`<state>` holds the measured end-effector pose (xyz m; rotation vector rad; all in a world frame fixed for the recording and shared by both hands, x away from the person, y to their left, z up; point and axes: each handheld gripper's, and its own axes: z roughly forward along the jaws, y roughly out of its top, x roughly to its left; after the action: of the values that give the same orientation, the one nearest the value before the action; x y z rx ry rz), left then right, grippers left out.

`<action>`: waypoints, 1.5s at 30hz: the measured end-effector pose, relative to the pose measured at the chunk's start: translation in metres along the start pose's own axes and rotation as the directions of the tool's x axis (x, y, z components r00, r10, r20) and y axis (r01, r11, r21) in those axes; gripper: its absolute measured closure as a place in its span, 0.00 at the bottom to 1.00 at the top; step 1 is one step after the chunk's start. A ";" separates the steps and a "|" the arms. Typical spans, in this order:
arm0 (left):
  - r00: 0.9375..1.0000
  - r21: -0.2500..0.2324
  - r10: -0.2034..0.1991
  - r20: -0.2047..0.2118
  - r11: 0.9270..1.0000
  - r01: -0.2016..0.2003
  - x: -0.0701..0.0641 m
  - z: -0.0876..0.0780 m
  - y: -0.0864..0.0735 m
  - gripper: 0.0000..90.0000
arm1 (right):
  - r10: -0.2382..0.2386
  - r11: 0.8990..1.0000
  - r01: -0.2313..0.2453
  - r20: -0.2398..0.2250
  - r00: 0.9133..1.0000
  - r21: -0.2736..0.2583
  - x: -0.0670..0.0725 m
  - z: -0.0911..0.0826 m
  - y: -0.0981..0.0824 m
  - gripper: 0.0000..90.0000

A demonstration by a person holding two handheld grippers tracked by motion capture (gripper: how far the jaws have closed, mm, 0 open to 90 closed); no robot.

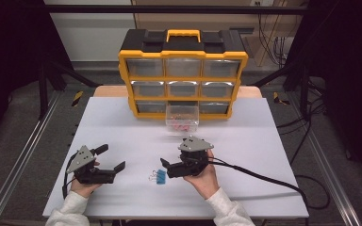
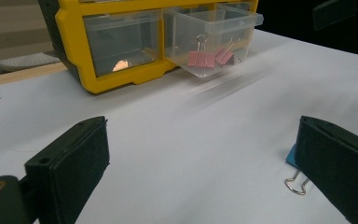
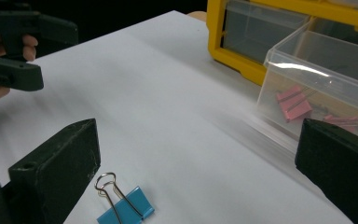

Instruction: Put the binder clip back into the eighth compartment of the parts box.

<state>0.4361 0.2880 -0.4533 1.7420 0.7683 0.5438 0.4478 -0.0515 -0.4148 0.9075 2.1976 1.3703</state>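
- Lying flat on the white table point(image 1: 122, 197), a blue binder clip point(image 1: 160, 177) sits between the two grippers, just beside the right one, wire handles toward the left.
- Right gripper point(image 1: 167, 165): jaws spread wide, nothing held; clip close to one jaw in the right gripper view.
- Left gripper point(image 1: 111, 157): jaws released, empty, clip near one jaw's edge.
- Yellow drawer organizer point(image 1: 183, 75) at the far edge; bottom-middle clear drawer point(image 1: 183, 117) pulled out, pink binder clips point(image 2: 209, 58) inside.

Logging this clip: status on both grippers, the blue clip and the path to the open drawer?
Left gripper open, empty. Right gripper open, beside blue metal binder clip flat on white table. Clear plastic drawer pulled out, pink clips inside; path unobstructed.
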 end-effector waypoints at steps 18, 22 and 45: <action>1.000 0.001 0.002 -0.002 1.000 -0.002 0.000 0.000 0.000 0.03 | -0.017 0.997 0.021 -0.063 0.998 0.071 0.025 0.017 -0.010 0.02; 1.000 0.001 0.000 -0.002 1.000 0.000 0.000 0.000 0.000 0.03 | -0.024 0.994 0.031 -0.068 0.997 0.102 0.030 0.024 -0.015 0.04; 1.000 0.006 0.003 -0.002 1.000 -0.003 0.000 0.001 0.000 0.03 | -0.072 0.970 0.090 -0.086 0.994 0.224 0.044 0.049 -0.031 0.35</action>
<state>0.4364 0.2876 -0.4538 1.7488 0.7692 0.5454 0.4370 0.0011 -0.4643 0.8427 2.4601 1.1507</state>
